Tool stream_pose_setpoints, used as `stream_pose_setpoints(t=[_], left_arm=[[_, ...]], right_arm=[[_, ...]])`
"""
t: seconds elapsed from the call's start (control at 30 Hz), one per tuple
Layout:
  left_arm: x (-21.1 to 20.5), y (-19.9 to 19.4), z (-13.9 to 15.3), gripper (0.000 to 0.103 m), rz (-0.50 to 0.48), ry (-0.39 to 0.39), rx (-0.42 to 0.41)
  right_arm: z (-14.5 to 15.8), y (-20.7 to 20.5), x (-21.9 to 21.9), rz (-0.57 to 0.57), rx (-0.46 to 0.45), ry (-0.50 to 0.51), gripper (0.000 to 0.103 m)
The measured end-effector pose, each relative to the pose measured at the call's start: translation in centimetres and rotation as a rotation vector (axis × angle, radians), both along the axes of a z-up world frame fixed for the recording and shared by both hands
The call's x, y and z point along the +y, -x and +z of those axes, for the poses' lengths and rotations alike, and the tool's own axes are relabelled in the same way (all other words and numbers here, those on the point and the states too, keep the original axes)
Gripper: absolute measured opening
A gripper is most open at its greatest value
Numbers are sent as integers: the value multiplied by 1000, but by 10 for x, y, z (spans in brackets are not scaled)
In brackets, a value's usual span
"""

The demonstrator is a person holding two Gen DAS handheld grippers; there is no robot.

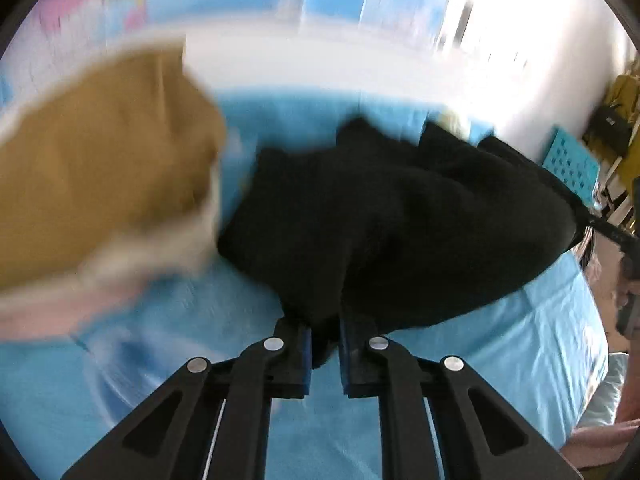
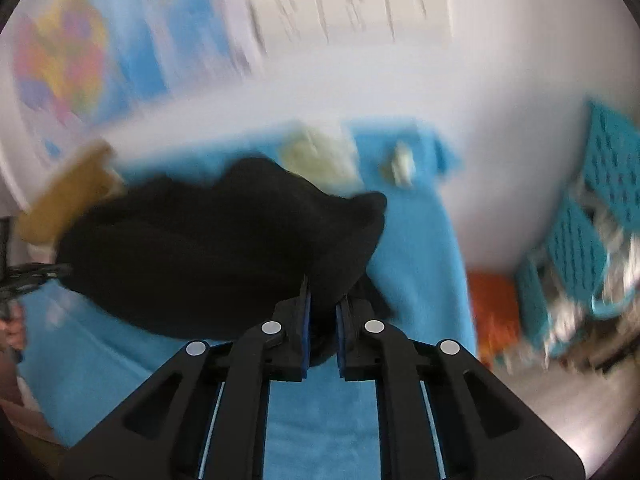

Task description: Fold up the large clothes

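Observation:
A large black garment point(image 1: 400, 216) hangs bunched between both grippers above a blue-covered table point(image 1: 160, 340). My left gripper point(image 1: 324, 328) is shut on one edge of it. My right gripper point(image 2: 322, 308) is shut on another edge of the black garment point(image 2: 216, 248). The cloth is lifted and sags between them, and part rests on the blue surface point(image 2: 412, 264). Both views are motion-blurred.
A folded tan garment point(image 1: 100, 168) lies at the left on other pale clothes; it also shows in the right wrist view point(image 2: 68, 196). Pale cloth items point(image 2: 316, 156) sit at the far edge. Teal perforated crates point(image 2: 592, 216) and an orange thing point(image 2: 492, 308) stand to the right.

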State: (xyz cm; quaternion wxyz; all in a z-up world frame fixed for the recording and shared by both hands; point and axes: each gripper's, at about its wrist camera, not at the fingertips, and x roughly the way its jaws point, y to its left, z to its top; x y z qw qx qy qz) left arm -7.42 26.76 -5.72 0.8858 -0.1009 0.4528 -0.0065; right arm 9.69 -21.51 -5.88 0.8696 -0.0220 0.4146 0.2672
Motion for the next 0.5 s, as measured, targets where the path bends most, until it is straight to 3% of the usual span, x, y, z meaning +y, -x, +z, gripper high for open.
stream_pose_setpoints(t=[0.07, 0.13, 0.2, 0.23, 0.3, 0.4, 0.5], left_arm=[[-3, 7, -8, 25, 6, -30, -6], [3, 19, 2, 41, 8, -24, -40], [8, 30, 18, 55, 8, -4, -104], [9, 35, 27, 67, 4, 14, -143], [8, 38, 41, 77, -30, 29, -199], [-4, 21, 50, 77, -62, -27, -207], [-15, -22, 39, 77, -85, -34, -155]], right_arm=[[-7, 3, -3, -2, 6, 4, 15], [1, 5, -14, -17, -4, -29, 27], [11, 5, -25, -43, -27, -59, 58], [18, 4, -30, -48, -37, -93, 63], [24, -1, -29, -37, -31, -119, 68], [23, -12, -5, 0, -35, -75, 69], [16, -30, 24, 28, -27, -35, 71]])
